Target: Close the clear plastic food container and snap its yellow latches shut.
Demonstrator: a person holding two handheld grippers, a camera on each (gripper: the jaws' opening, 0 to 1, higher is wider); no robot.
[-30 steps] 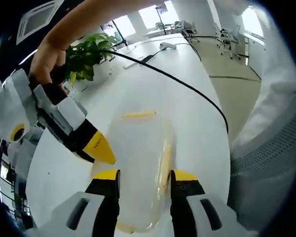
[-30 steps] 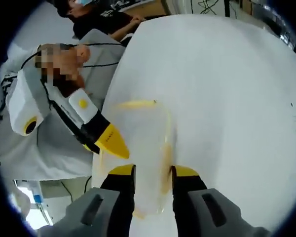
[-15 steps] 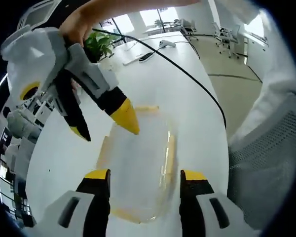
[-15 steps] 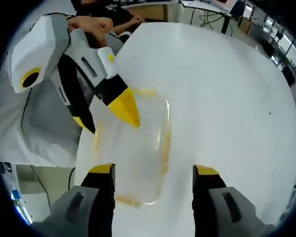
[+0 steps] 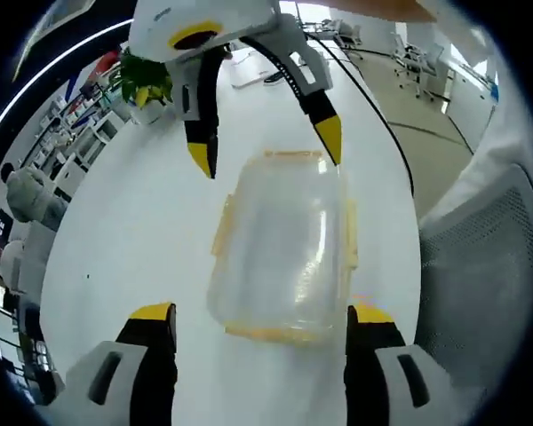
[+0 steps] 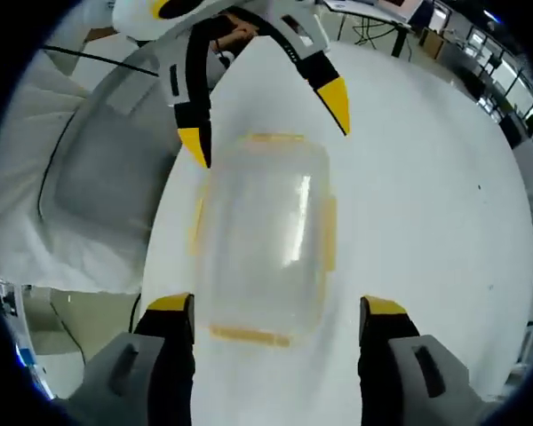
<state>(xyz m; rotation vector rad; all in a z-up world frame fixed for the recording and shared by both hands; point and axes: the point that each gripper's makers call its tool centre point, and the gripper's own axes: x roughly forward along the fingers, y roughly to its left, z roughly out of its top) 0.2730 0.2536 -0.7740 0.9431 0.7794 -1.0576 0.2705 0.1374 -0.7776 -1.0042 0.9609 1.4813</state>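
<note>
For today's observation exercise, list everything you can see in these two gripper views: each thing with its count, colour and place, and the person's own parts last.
Food container: one, clear plastic with yellow latches, on the table between the two grippers, lid on.
Table: one, white, under the container.
Potted plant: one, green, at the table's far edge in the left gripper view.
Cable: one, black, running across the table.
Office chairs: a few, pale, in the background.
Left gripper: one, grey with yellow tips, jaws wide open at one end of the container.
Right gripper: one, same colours, jaws wide open at the opposite end.
</note>
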